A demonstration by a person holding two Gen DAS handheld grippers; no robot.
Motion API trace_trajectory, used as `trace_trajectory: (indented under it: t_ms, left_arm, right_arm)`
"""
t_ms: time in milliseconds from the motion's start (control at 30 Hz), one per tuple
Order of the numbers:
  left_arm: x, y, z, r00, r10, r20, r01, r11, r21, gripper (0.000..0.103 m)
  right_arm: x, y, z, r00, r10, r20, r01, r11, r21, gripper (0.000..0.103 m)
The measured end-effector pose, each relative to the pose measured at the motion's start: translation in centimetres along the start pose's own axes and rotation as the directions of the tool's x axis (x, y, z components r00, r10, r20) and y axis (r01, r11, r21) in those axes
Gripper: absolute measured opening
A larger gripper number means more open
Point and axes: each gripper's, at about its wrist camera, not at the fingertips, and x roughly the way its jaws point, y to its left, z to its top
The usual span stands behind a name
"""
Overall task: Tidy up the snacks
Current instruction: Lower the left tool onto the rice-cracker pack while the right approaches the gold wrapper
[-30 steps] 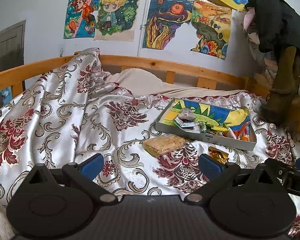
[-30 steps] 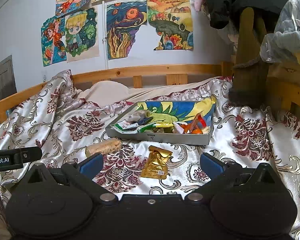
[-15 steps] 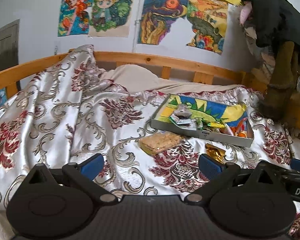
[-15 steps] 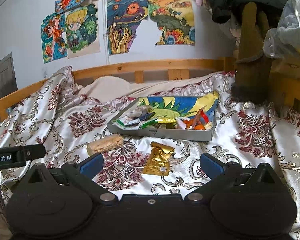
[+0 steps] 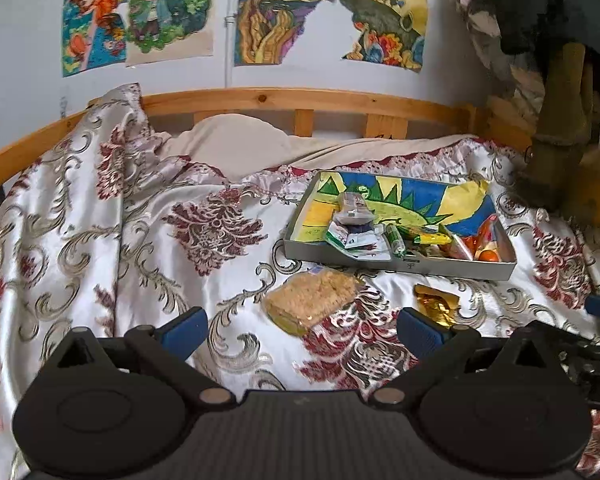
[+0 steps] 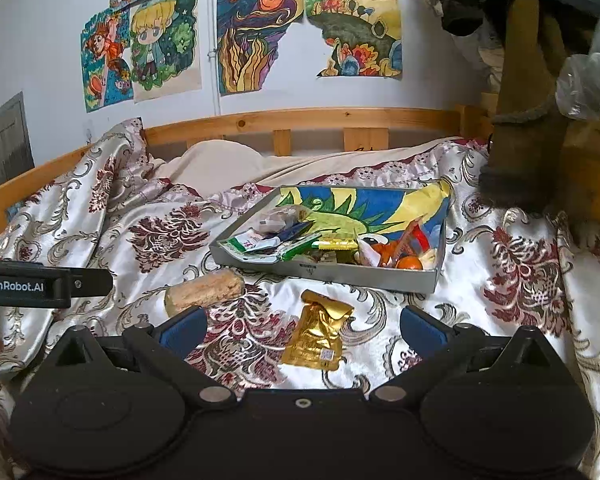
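A: What is changing?
B: Both empty, wide-open grippers are closing in: left gripper (image 5: 300, 326) nearing the rice-crisp bar (image 5: 312, 298), right gripper (image 6: 303, 330) over the gold packet (image 6: 319, 336), both lying just before the tray (image 6: 428, 282) mid-bed.
A: So pickups are coming.

Soft, even daylight fills both views, and the satin bedspread (image 5: 148, 216) throws back pale sheen with only faint shadows in its folds. Fisheye distortion bows the wooden bed rail (image 6: 300, 118) and darkens the corners. The left wrist view is slightly motion-blurred; the right is sharper.

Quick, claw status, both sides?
Left claw: open, empty, the crispy bar lies ahead of it.
Right claw: open, empty, over the gold packet.
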Motion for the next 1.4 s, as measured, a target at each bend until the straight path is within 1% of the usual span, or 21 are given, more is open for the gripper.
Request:
trace_trajectory:
  t_ms: [133, 333, 433, 567, 667, 900, 1167, 1300, 1400]
  left_arm:
    - [2.0, 0.1, 0.4, 1.0, 0.005, -0.009, -0.005, 1.0, 0.029, 0.103]
    - [5.2, 1.0, 0.7, 0.998, -0.033, -0.047, 0.034, 0.999, 0.031, 0.103]
    - [7.2, 1.3, 1.0, 0.997, -0.042, -0.061, 0.045, 0.998, 0.043, 0.103]
    - [9.9, 1.4, 1.0, 0.995, -0.038, -0.089, 0.042, 0.998, 0.043, 0.103]
    - [11.2, 1.5, 0.9, 0.993, -0.045, -0.105, 0.049, 0.998, 0.034, 0.103]
    - [13.6, 1.1, 0.9, 0.993, -0.049, -0.111, 0.058, 0.995, 0.076, 0.103]
    - [15.9, 1.5, 0.8, 0.99, -0.062, -0.127, 0.072, 0.995, 0.071, 0.103]
    - [17.0, 1.7, 0.7, 0.988, -0.09, -0.129, 0.1, 0.992, 0.073, 0.103]
    - [17.9, 2.0, 0.5, 0.984, -0.109, -0.14, 0.117, 0.992, 0.053, 0.103]
  right_arm:
    - [1.7, 0.0, 0.5, 1.0, 0.0, -0.016, -0.001, 1.0, -0.028, 0.102]
    - [4.6, -0.1, 0.4, 0.999, -0.005, -0.042, 0.001, 0.996, -0.091, 0.102]
    - [6.3, -0.1, 0.2, 0.998, -0.004, -0.055, -0.002, 0.995, -0.101, 0.102]
    - [8.6, -0.3, -0.2, 0.997, -0.009, -0.08, 0.002, 0.997, -0.082, 0.102]
    - [10.1, -0.5, -0.5, 0.994, -0.019, -0.103, 0.012, 0.998, -0.067, 0.102]
    - [13.4, -1.4, -1.0, 0.985, -0.033, -0.169, 0.036, 0.999, 0.019, 0.102]
    - [15.9, -2.5, -2.0, 0.971, -0.03, -0.236, 0.056, 0.993, 0.105, 0.102]
    - [16.9, -2.5, -2.4, 0.966, -0.024, -0.256, 0.054, 0.992, 0.11, 0.102]
    - [17.4, -2.2, -2.7, 0.965, -0.029, -0.261, 0.055, 0.994, 0.093, 0.102]
